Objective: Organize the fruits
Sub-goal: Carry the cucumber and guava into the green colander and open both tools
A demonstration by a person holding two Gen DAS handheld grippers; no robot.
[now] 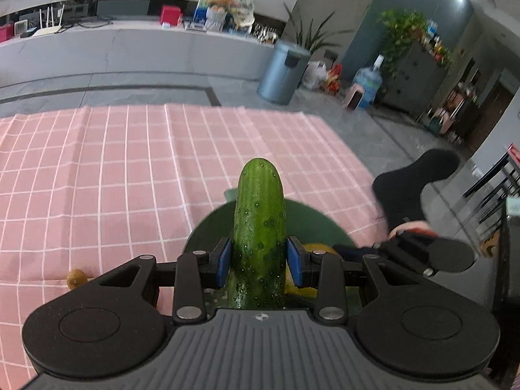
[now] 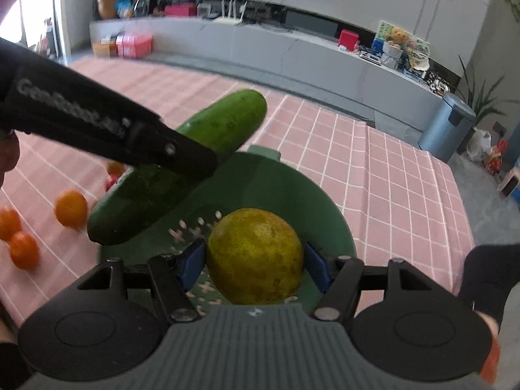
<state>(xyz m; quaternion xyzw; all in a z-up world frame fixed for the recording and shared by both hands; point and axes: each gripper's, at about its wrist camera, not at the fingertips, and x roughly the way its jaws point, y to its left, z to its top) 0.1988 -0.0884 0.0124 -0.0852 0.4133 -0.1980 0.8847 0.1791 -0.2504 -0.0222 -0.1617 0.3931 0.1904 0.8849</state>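
A bumpy green cucumber points away from me, and my left gripper is shut on it with both blue pads against its sides. It hangs over a green colander bowl. The right wrist view shows the same cucumber slanting above the bowl's left rim. My right gripper is shut on a round yellow-green fruit just over the bowl's slotted bottom. A sliver of that fruit shows behind the left gripper's right pad.
Three small oranges and something red lie on the pink checked cloth left of the bowl. A small brown fruit sits near the left. A black sleeve reaches in from the right. The cloth's edge and grey floor lie beyond.
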